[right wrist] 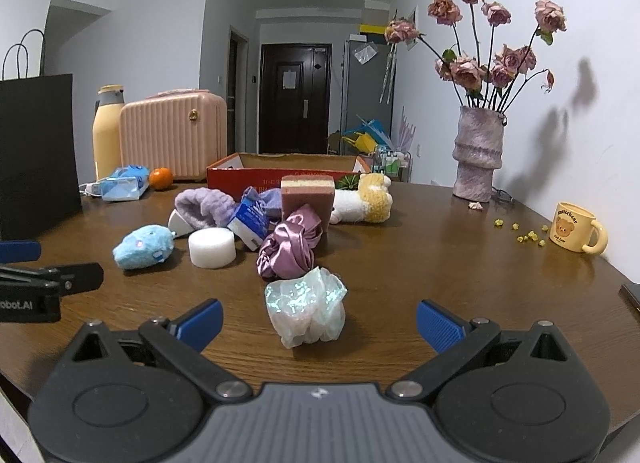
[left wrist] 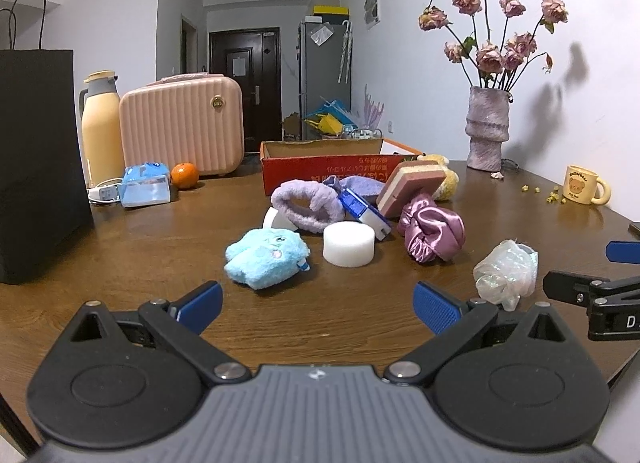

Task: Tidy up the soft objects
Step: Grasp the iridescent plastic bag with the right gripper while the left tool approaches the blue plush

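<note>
Softness is the common trait of the pile on the brown wooden table [right wrist: 420, 247]. Nearest the right gripper [right wrist: 319, 321] lies a crumpled translucent iridescent plastic-like bundle [right wrist: 306, 311], which looks very light, crushable and probably slippery, so a pinch across its bulging middle seems safest. It sits on the table just ahead of and between the right gripper's blue-padded fingers [right wrist: 438, 325], which are spread wide and touch nothing.

Left gripper [left wrist: 318, 307] is likewise spread wide and empty, with a fluffy light-blue plush toy [left wrist: 266, 259] just ahead of it, slightly towards its left finger. That toy should be light and compressible, easy to squeeze around its body. Behind it stand a white foam cylinder [left wrist: 349, 243], a shiny mauve satin scrunchie [left wrist: 434, 233] and a lilac fleece headband [left wrist: 306, 203]. An open red cardboard box [left wrist: 328, 169] stands behind the pile, probably the destination.
</note>
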A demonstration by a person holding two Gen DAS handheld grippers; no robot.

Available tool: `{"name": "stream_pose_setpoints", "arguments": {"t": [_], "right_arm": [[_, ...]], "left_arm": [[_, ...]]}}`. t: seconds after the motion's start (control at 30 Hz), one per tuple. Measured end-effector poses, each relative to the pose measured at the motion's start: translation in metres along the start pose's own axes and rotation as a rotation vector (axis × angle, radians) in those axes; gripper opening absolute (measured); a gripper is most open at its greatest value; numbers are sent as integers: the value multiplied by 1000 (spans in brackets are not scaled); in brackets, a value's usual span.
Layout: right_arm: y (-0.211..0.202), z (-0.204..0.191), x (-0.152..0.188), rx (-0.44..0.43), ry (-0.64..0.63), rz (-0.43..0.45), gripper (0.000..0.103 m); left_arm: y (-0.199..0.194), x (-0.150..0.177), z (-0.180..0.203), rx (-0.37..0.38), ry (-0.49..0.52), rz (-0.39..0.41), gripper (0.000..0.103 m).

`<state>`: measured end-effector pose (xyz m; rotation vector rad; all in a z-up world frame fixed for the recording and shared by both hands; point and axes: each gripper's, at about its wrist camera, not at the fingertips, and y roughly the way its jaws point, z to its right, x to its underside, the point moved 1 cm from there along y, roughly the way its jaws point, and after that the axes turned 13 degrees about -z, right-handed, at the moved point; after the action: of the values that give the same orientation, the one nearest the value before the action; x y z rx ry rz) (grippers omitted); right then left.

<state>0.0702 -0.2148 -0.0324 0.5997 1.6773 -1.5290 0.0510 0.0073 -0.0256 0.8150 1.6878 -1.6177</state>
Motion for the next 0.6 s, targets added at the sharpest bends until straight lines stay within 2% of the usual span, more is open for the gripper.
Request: {"name": "stream_pose_setpoints", "arguments": {"t": [0.4,0.6], "right_arm": [[38,-4,-11,-8,-23,-59,101],[58,-4,-19,-14,-22,-95,94]], "left_arm": [[23,-5,-6,-12,-18,-36,103],[33,-8,-9,-15,-25,-50,103]]}}
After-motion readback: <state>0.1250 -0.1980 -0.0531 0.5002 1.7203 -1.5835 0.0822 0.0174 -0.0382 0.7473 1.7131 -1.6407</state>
